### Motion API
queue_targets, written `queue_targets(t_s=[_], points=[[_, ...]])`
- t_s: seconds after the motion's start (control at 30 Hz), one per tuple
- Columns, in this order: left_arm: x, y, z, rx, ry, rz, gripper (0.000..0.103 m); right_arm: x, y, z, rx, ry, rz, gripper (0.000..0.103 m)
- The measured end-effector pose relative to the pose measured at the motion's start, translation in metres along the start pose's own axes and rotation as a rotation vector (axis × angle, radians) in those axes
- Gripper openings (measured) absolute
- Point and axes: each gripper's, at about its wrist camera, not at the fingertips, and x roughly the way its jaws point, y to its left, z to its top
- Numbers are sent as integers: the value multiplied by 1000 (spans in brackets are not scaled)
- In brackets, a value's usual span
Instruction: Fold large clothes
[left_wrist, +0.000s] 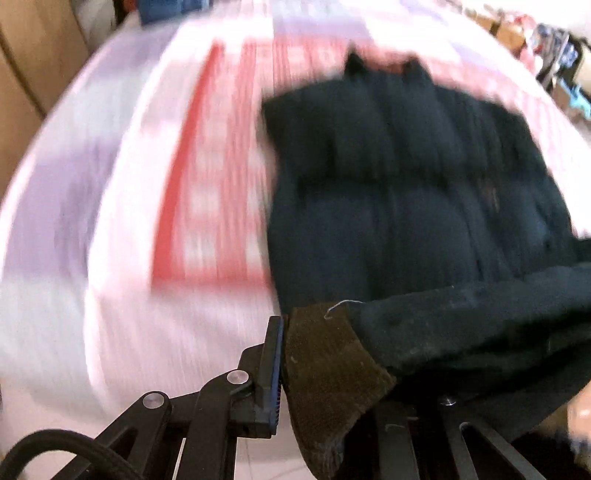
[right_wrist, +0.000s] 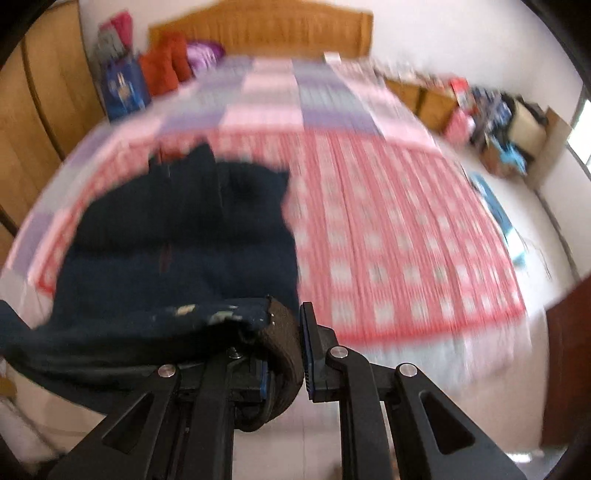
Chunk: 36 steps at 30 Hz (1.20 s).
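Bedroom clutter is lining the walls around a bed (right_wrist: 369, 229) with a wooden headboard (right_wrist: 266, 29), and a checked pink, red and lilac bedspread (left_wrist: 207, 206) is covering the mattress. Lying across the near part of the bed is a large dark navy garment (left_wrist: 399, 192), quilted like a padded jacket. It is sitting toward the bed's left edge in the right wrist view, while its near hem is being held up off the bedspread.

The left gripper (left_wrist: 284, 373) is clenching one corner of that hem, its jaws pinching the brownish ribbed cuff band (left_wrist: 325, 354) with dark fabric trailing off to the side. The right gripper (right_wrist: 291, 354) is grasping the opposite corner the same way, its jaws closed on a thick roll of brown band (right_wrist: 284, 332) and navy cloth. Both views are smeared with motion blur, so finer detail of the far collar is unclear.

Judging from this, the near edge is being carried toward the far edge for a lengthwise fold. Several things could spoil it. The bulky band could be slipping out of the right jaws, since they are holding a thick roll rather than a flat layer. Uneven lifting between the two hands could be skewing the fold line. Dragging the padded body could also be bunching the bedspread underneath.
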Motion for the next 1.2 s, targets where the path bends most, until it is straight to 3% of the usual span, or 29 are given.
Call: queue_targets(t_s=[0.1, 0.23, 0.3, 0.4, 0.6, 0.67, 0.77, 0.9, 0.97, 1.07, 1.1, 1.13, 1.17, 1.2], points=[[18, 17, 97, -16, -96, 27, 17, 38, -2, 74, -17, -118, 33, 15], [77, 37, 192, -97, -89, 43, 18, 112, -1, 163, -31, -175, 47, 15], [124, 43, 232, -115, -36, 75, 18, 166, 3, 201, -31, -146, 39, 15], [182, 47, 267, -147, 40, 95, 18, 243, 6, 239, -12, -60, 22, 15], [295, 46, 289, -178, 223, 128, 21, 366, 6, 249, -15, 137, -32, 15], [330, 44, 286, -178, 296, 132, 28, 400, 8, 241, -32, 212, -45, 16], [355, 41, 281, -190, 304, 126, 29, 428, 7, 229, -4, 262, -46, 17], [353, 43, 283, -143, 295, 114, 35, 441, 9, 231, 5, 279, -56, 17], [342, 42, 287, -107, 276, 113, 36, 439, 9, 234, 3, 288, -56, 25], [319, 41, 291, -79, 242, 85, 41, 428, -5, 240, 43, 285, -69, 54], [314, 42, 294, -76, 231, 70, 45, 424, -12, 241, 63, 286, -73, 71], [311, 43, 296, -68, 223, 64, 54, 420, -19, 241, 86, 282, -82, 84], [313, 47, 299, -65, 225, 66, 68, 413, -31, 241, 118, 279, -87, 87], [315, 52, 303, -72, 234, 67, 74, 410, -36, 241, 137, 281, -76, 88]])
